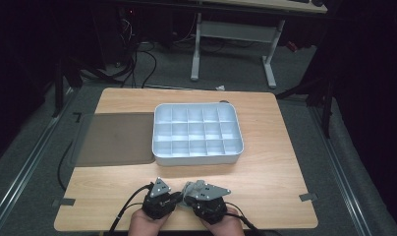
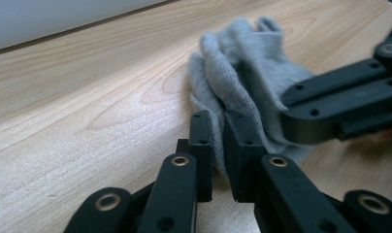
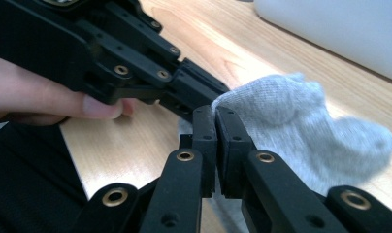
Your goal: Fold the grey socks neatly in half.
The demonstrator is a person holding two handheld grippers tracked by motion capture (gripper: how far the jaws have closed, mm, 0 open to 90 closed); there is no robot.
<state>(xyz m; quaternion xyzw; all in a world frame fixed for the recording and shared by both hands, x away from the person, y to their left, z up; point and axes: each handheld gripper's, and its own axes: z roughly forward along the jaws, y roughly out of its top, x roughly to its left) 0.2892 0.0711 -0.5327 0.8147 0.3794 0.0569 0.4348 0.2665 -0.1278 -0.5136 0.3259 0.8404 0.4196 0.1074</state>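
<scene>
While the grey sock (image 3: 301, 121) lies on the wooden table (image 1: 265, 177) near its front edge, you hold it from both sides, so it sits directly between your two tools rather than ahead of either. In the right gripper view its long axis appears to run from the clamped end outward to the right, with the rounded toe free and resting low over the wood; the fabric is bunched, so the exact line is hard to judge.

Your left gripper (image 2: 218, 141) has its jaws closed on a fold of the knit, cloth showing between the pads. Your right gripper (image 3: 216, 145) is pinched almost completely shut on another edge of the same sock. In the high view the two tools sit close together, tips angled inward and nearly meeting, so neither hand is clearly nearer; both are already on it.

Beyond them, toward the far side, stands a white compartment tray (image 1: 162, 147) with many small cells, apart from the sock with bare wood between. A dark mat (image 1: 115, 140) lies just beside the tray on the left. Open tabletop spreads to either side of your hands, which leaves room to draw the grippers apart; behind them the table edge is close.
</scene>
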